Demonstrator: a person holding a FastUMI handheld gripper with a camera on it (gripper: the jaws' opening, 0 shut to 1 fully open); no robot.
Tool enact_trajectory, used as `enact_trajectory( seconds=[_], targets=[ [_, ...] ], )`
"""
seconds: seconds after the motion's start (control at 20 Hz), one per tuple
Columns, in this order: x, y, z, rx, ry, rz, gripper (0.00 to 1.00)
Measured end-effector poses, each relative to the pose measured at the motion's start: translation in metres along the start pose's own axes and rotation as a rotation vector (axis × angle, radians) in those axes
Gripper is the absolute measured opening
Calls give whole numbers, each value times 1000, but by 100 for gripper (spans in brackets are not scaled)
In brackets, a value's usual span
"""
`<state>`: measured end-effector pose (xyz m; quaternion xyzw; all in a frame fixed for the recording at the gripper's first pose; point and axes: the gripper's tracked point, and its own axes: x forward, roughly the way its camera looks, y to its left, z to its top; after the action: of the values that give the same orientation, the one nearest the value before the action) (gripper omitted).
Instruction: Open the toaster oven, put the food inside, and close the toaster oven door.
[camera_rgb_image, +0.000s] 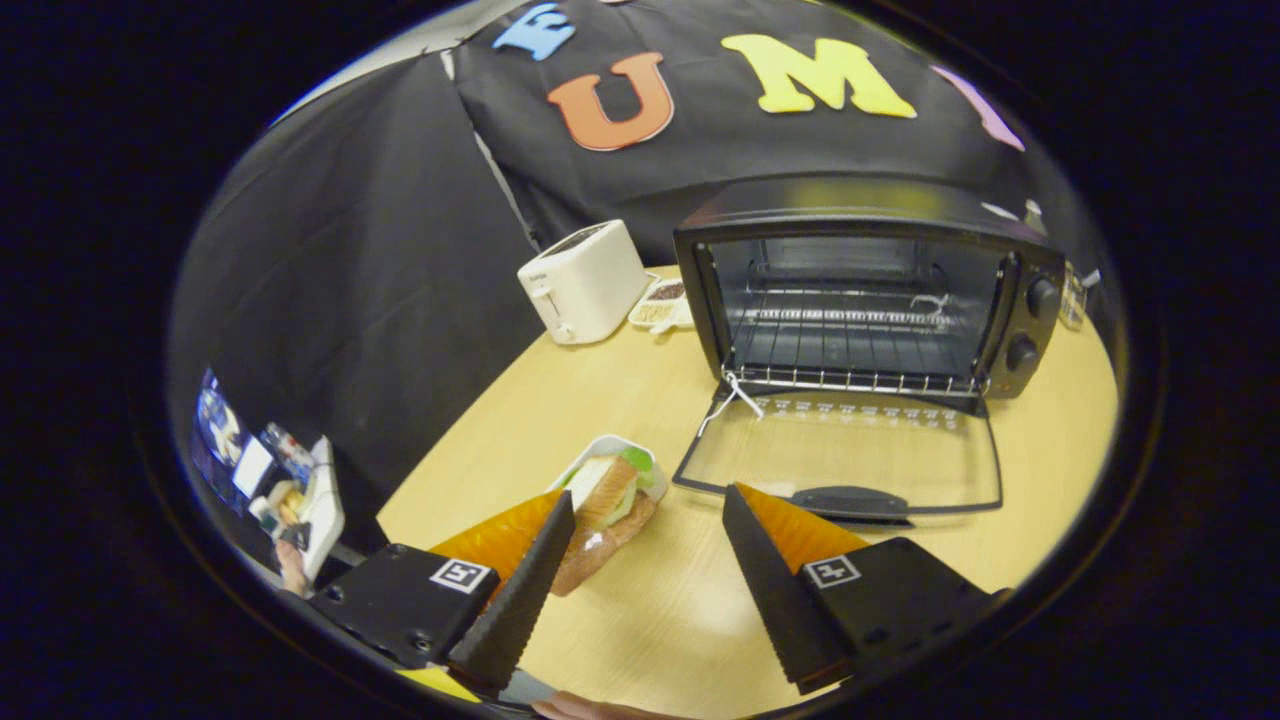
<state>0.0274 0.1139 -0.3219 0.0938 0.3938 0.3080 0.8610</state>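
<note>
One step down: the toaster oven stands open at the table's far edge, while the sandwich waits on its near-edge tray, beside the spread, empty tongs.

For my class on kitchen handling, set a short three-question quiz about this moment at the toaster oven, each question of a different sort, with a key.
1. True or false: the toaster oven door lies folded down on the table.
2. Multiple choice: the sandwich lies (A) on the oven rack, (B) on the table just ahead of one finger of the gripper, (C) on top of the white toaster.
3. Fill in: the gripper's fingers stand ____, with nothing between them.

Key
1. True: the door is down and the rack inside is bare.
2. B: it rests partly on a small white tray.
3. Open.
</note>
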Motion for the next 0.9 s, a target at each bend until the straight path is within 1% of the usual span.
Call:
enact_trajectory(
  seconds=[0.1, 0.15, 0.25, 0.3, 0.4, 0.45, 0.5, 0.6, 0.65, 0.7, 0.9],
  targets=[
    [9, 12, -11, 182, 82, 86, 99],
    [17, 14, -19, 253, 124, 107, 99],
    [34, 17, -32, 318, 168, 108, 99],
    [38, 17, -32, 327, 176, 121, 98],
    [38, 25, -31, 327, 207, 166, 78],
    [41, 24, -29, 312, 210, 158, 69],
    [37, 18, -28, 272, 220, 148, 50],
    [27, 15, -28, 216, 267, 141, 44],
    [26, 14, -27, 214, 278, 138, 43],
    [25, 14, -26, 215, 277, 139, 40],
    [17, 18, -14, 216, 214, 162, 38]
  ],
)
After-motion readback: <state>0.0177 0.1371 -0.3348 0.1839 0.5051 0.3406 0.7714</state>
